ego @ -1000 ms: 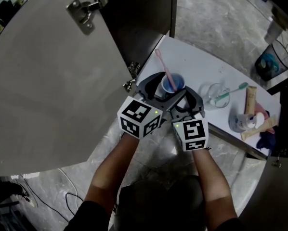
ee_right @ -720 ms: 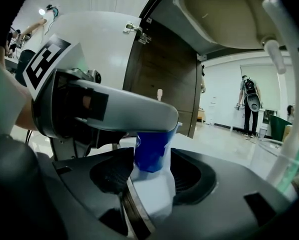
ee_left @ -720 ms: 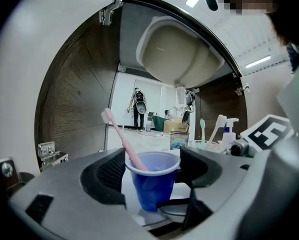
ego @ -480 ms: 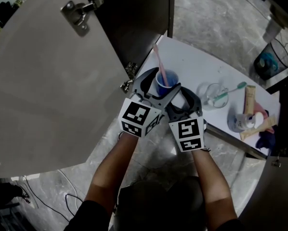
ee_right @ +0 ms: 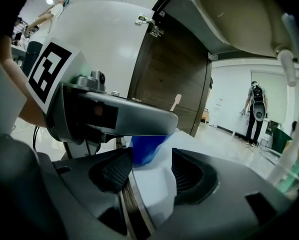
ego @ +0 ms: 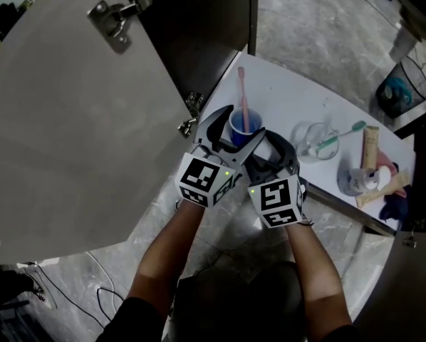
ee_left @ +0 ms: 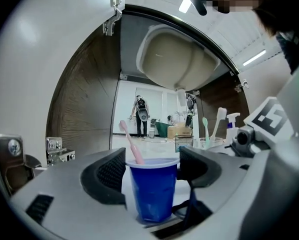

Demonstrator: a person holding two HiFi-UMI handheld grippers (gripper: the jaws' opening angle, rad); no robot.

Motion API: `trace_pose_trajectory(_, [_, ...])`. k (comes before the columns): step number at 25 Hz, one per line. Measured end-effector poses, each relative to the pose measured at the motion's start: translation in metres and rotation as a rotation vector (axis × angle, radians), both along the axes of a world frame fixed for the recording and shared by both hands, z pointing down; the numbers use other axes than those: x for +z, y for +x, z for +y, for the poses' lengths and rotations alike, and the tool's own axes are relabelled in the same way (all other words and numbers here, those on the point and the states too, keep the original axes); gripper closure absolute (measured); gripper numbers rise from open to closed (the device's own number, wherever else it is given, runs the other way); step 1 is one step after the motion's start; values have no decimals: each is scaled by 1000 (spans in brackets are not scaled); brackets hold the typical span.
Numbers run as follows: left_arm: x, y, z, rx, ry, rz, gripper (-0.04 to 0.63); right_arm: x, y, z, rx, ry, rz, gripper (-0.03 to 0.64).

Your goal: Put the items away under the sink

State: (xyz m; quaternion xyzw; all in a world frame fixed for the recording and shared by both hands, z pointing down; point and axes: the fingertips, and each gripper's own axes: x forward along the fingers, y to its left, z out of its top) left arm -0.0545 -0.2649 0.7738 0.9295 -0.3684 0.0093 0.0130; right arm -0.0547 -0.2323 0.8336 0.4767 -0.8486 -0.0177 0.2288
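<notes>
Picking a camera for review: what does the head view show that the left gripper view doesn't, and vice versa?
Head view only: the person's forearms and the marker cube atop the left gripper. Left gripper view only: the sink basin's underside overhead and people standing far off. Both: the blue cup with its pink toothbrush, gripped by the left gripper, and the glass holding a green toothbrush.

Pink toothbrush (ego: 243,95) more upright in the blue cup (ego: 239,130) than a second ago.

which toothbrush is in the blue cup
The pink toothbrush stands in the blue cup; the green toothbrush leans in the clear glass instead.
</notes>
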Motion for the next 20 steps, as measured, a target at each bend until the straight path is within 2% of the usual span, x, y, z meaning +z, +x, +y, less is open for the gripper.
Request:
trace_pose_trajectory(4, [-2, -3, -1, -13, 12, 26, 258, -7, -1, 4, -21, 29, 0, 390])
trace_pose_trajectory(8, [-8, 1, -6, -13, 30, 85, 261, -8, -4, 3, -29, -37, -42, 387])
trace_pose_trajectory(12, [-6, 7, -2, 2, 27, 81, 262, -9, 1, 2, -22, 8, 21, 385])
trace_pose_trajectory(15, [-7, 4, -2, -1, 33, 101, 262, -10, -3, 2, -28, -22, -43, 380])
trace_pose_trajectory(17, [-7, 3, -2, -2, 33, 123, 262, -11, -4, 0, -7, -56, -91, 379])
trace_pose_trajectory(20, [-8, 3, -1, 3, 31, 128, 262, -7, 5, -9, 72, -60, -20, 380])
